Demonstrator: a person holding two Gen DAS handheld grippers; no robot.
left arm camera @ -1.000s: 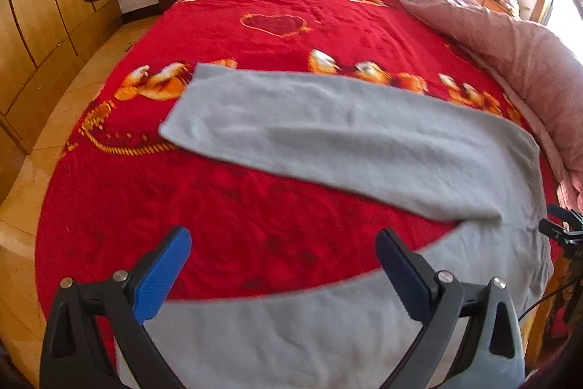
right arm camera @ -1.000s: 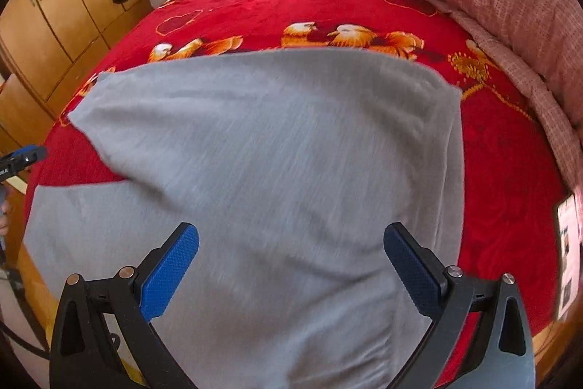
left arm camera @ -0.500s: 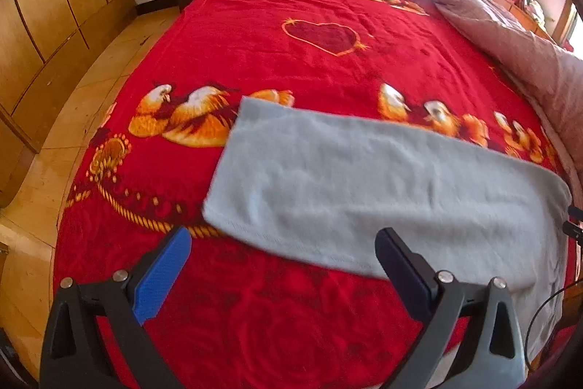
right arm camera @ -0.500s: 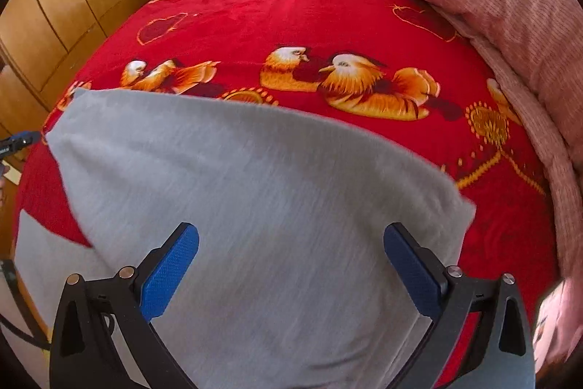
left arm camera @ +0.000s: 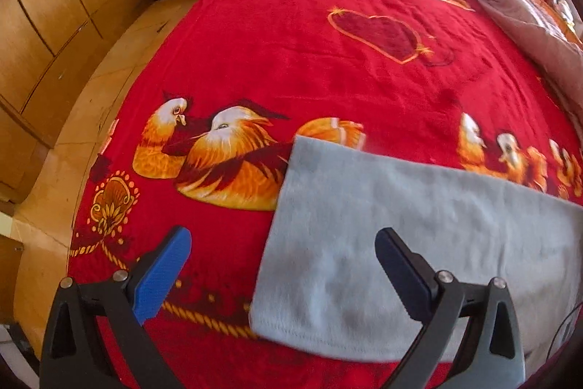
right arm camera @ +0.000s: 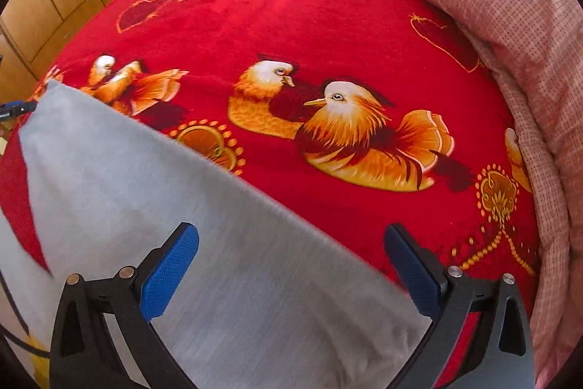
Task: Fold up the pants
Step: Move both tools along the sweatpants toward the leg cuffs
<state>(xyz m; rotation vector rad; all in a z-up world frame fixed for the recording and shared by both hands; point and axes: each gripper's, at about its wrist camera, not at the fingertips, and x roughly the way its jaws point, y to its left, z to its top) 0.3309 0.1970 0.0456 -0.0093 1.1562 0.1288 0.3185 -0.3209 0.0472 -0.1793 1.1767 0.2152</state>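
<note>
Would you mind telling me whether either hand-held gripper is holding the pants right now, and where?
Nothing is held. The left hand-held gripper and right hand-held gripper are both open above the grey pants.

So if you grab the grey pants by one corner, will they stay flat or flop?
Probably flop: the grey pants look soft and fleecy, lying limp on the red bedspread. Likely light, and not slippery.
</note>
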